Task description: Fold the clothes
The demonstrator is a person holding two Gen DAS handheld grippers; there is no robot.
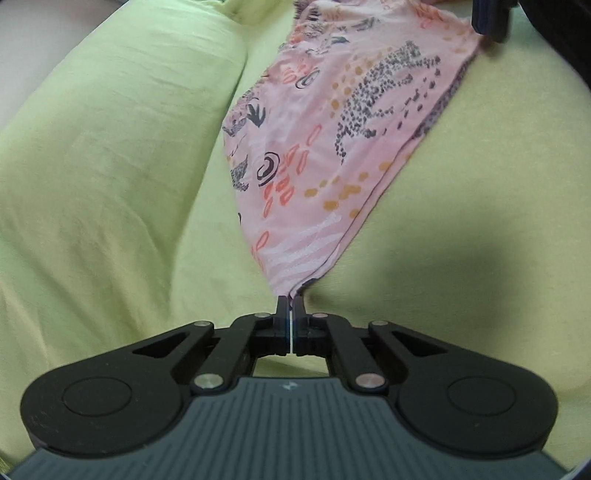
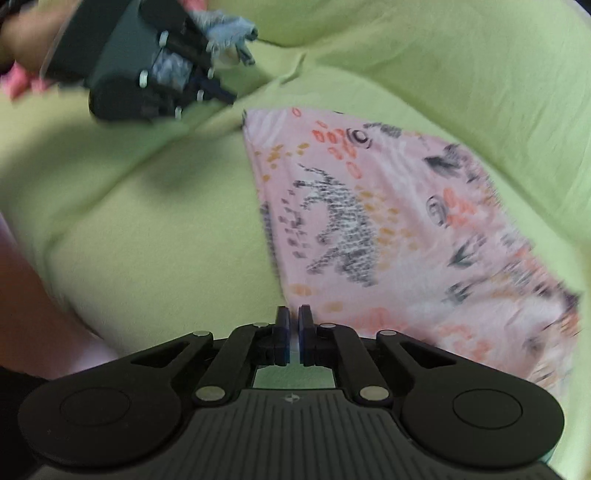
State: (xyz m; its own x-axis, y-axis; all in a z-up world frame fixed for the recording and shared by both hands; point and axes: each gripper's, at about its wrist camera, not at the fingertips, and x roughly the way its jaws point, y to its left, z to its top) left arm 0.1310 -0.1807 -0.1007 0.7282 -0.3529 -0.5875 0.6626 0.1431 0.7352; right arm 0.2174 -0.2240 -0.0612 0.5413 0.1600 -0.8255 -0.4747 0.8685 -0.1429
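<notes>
A pink garment (image 1: 325, 147) with a grey spotted animal print and orange marks lies on a lime green sheet (image 1: 110, 184). My left gripper (image 1: 290, 297) is shut on its near corner and pulls the cloth taut. The same garment (image 2: 388, 236) shows in the right wrist view, spread to the right. My right gripper (image 2: 294, 312) has its jaws nearly together at the garment's near edge, with no cloth seen between them. The left gripper (image 2: 221, 92) appears at the upper left of the right wrist view, near the garment's far corner. The right gripper's tip shows blurred at the top right of the left wrist view (image 1: 491, 22).
The green sheet (image 2: 147, 221) covers a soft cushioned surface with a raised bolster (image 1: 129, 92) along the left. A blue-grey cloth (image 2: 229, 26) and something pink (image 2: 18, 83) lie at the far upper left in the right wrist view.
</notes>
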